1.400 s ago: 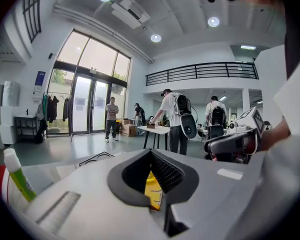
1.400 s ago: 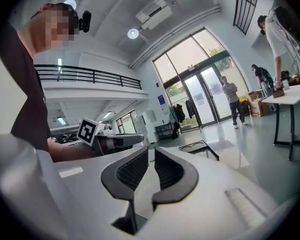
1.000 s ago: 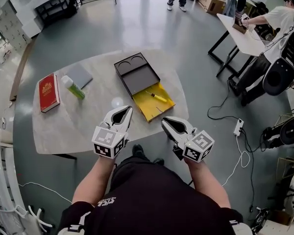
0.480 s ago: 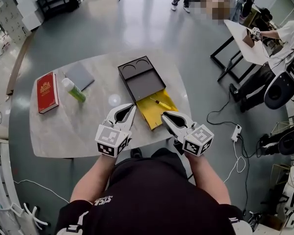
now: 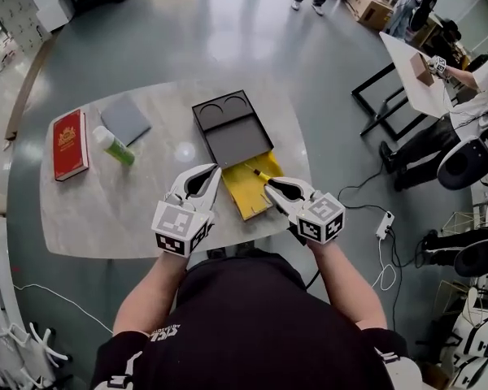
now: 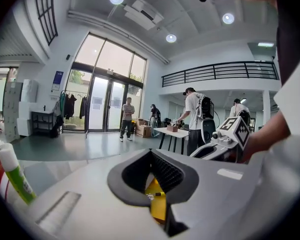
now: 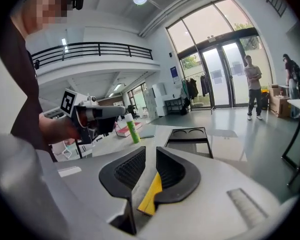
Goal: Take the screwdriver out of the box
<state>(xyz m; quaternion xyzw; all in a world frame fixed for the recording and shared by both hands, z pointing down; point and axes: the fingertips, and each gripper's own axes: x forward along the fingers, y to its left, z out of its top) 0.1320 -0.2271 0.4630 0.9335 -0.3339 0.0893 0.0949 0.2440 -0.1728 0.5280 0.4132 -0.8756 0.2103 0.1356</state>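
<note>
On the pale bench (image 5: 122, 214) stands a dark box (image 5: 232, 132) with two round hollows at its far end, and a yellow tray (image 5: 250, 199) sticks out from its near side toward the person. The screwdriver (image 5: 259, 173), with a yellow handle, lies on this tray, close to the edge where the tray meets the dark box, and nothing touches it. The left gripper (image 5: 214, 171) hovers just beside the left edge of the tray; its fingers (image 6: 165, 171) are together at the tips and they hold nothing, only the tray and the screwdriver show through the gap behind the tips. The right gripper (image 5: 270, 187) is over the near right part of the tray, pointing toward the screwdriver. Its fingers (image 7: 127, 169) are opening, with a narrow gap between them; the yellow tray edge shows through this gap, but the pads press on nothing. On the left part of the bench, well apart from the box, lie a red book (image 5: 67, 134), a green bottle (image 5: 114, 145) and a grey pad (image 5: 124, 119).
</note>
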